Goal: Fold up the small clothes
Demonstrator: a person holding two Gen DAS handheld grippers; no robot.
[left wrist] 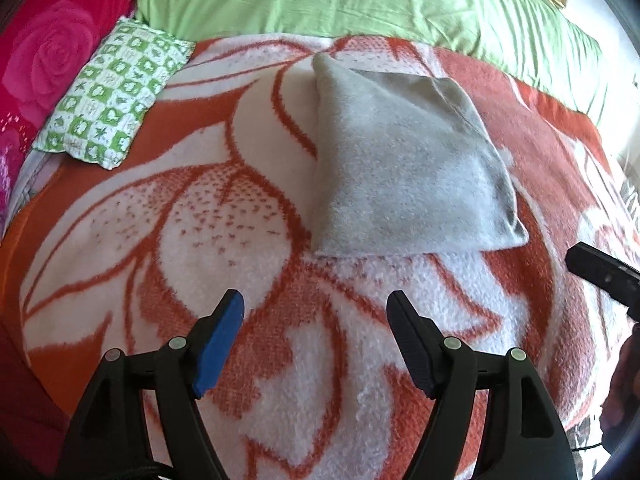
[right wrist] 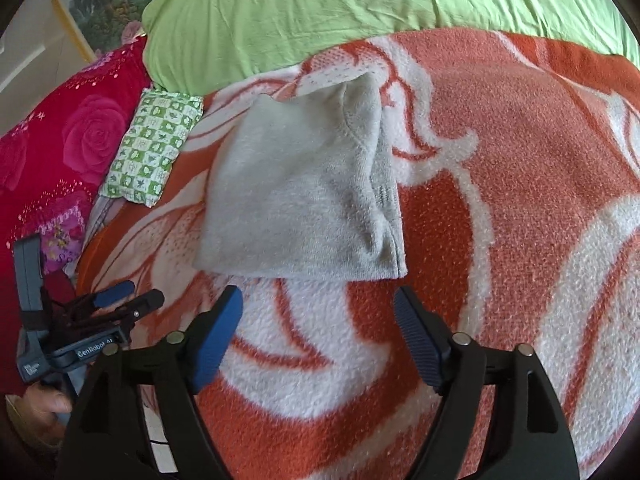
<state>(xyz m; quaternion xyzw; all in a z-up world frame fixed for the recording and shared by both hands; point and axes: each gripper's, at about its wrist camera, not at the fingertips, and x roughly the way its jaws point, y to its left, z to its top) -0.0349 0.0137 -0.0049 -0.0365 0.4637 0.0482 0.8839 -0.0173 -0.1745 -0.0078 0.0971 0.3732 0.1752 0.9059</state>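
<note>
The grey knit garment (left wrist: 404,160) lies folded into a compact, roughly square packet on the orange-and-white floral fleece blanket (left wrist: 224,216) that covers the bed, just ahead of both tools and touching neither; the left tool (left wrist: 316,340) is released, its blue-padded jaws standing wide over bare blanket, and the right tool (right wrist: 318,340) is likewise released, with nothing between its jaws; so the fold on this piece looks finished and let go, and the step in hand is judged to be the clearing away from it; the next move probably calls for either pressing the packet flat or picking it up by its near folded edge, gripping all layers together so that it does not spring open; the garment is soft, thick and slightly fuzzy, with a ribbed seam showing along its right side in the right wrist view; the blanket is deep-piled and yielding; beyond lie a smooth, creased lime-green sheet (right wrist: 320,12), a small green-and-white checked pillow (left wrist: 112,96) and a magenta rose-print cushion (right wrist: 60,140).
</note>
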